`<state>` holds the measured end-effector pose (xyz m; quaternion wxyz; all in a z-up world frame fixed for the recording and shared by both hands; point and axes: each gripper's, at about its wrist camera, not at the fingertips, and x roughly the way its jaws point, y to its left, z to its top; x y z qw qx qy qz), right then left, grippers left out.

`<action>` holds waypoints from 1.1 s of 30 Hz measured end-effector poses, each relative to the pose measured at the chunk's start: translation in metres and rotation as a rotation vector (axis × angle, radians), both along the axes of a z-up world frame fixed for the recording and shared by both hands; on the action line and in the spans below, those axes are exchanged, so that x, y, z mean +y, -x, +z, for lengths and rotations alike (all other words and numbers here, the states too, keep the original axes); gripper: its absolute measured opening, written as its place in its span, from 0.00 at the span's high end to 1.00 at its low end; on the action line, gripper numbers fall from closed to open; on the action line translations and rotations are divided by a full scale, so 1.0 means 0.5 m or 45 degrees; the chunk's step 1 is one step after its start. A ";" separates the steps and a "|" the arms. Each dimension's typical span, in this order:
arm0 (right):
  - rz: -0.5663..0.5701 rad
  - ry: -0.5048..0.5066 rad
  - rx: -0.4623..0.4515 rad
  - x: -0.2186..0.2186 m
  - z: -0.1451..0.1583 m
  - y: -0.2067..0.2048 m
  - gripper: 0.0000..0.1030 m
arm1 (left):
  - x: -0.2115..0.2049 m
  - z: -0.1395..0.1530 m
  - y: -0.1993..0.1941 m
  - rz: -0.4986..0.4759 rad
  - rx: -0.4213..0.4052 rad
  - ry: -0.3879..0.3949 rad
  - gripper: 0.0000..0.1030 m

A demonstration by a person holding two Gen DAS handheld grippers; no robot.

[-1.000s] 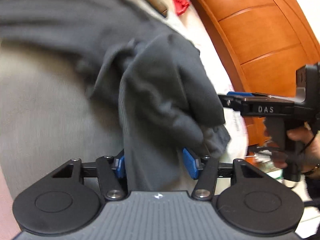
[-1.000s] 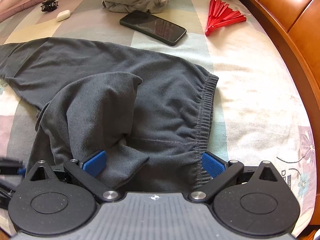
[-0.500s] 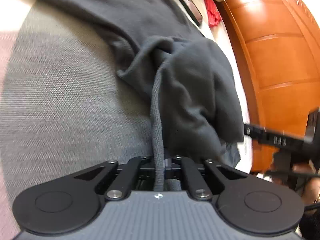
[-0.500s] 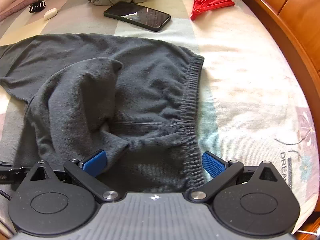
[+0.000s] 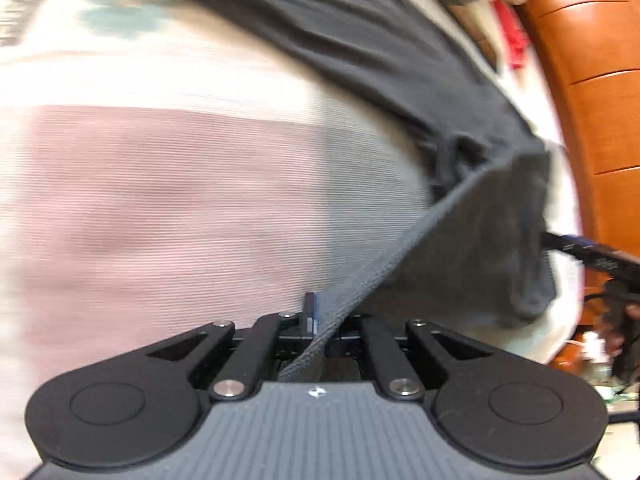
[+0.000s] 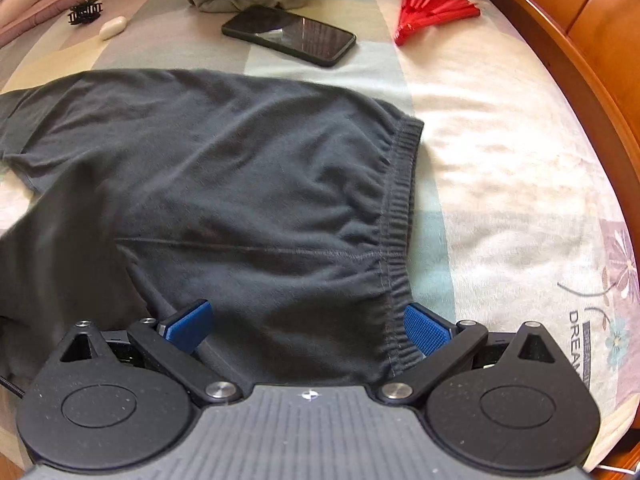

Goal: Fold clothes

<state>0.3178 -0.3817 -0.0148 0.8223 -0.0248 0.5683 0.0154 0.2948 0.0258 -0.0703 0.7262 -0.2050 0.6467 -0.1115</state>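
Black right claw (image 6: pixel 308 330) has blue ribbed pads (image 6: pixel 425 330), silver screws, grey ridged body.

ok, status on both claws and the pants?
Left claw shut on a hem of the grey pants. Right claw open, straddling the waistband end. Phone and red fan beyond, clear of the cloth.

The left view is motion-blurred, the trousers (image 5: pixel 472 240) hide the left gripper's (image 5: pixel 320 320) right pad, and the bedsheet (image 5: pixel 160 200) pattern smears.
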 end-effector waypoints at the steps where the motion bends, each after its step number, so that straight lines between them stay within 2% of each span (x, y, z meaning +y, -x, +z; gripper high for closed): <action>1: 0.005 0.000 -0.002 0.003 0.002 -0.003 0.00 | 0.023 0.006 0.002 0.007 0.009 -0.039 0.97; 6: 0.027 -0.008 -0.008 0.017 0.007 -0.014 0.00 | 0.122 0.033 0.012 0.048 0.053 -0.238 0.97; 13: 0.058 0.002 -0.010 0.035 0.009 -0.022 0.00 | 0.255 0.065 0.021 0.159 0.172 -0.454 0.97; 16: 0.056 0.002 -0.007 0.039 0.009 -0.025 0.00 | 0.304 0.082 0.022 0.205 0.184 -0.498 0.96; 23: 0.081 0.005 -0.007 0.053 0.010 -0.029 0.00 | 0.363 0.101 0.008 0.199 0.207 -0.598 0.96; 28: 0.080 0.003 -0.005 0.058 0.010 -0.029 0.00 | 0.407 0.108 -0.001 0.211 0.219 -0.617 0.96; 33: 0.085 0.003 0.004 0.063 0.009 -0.022 0.00 | 0.407 0.097 -0.009 0.171 0.245 -0.638 0.96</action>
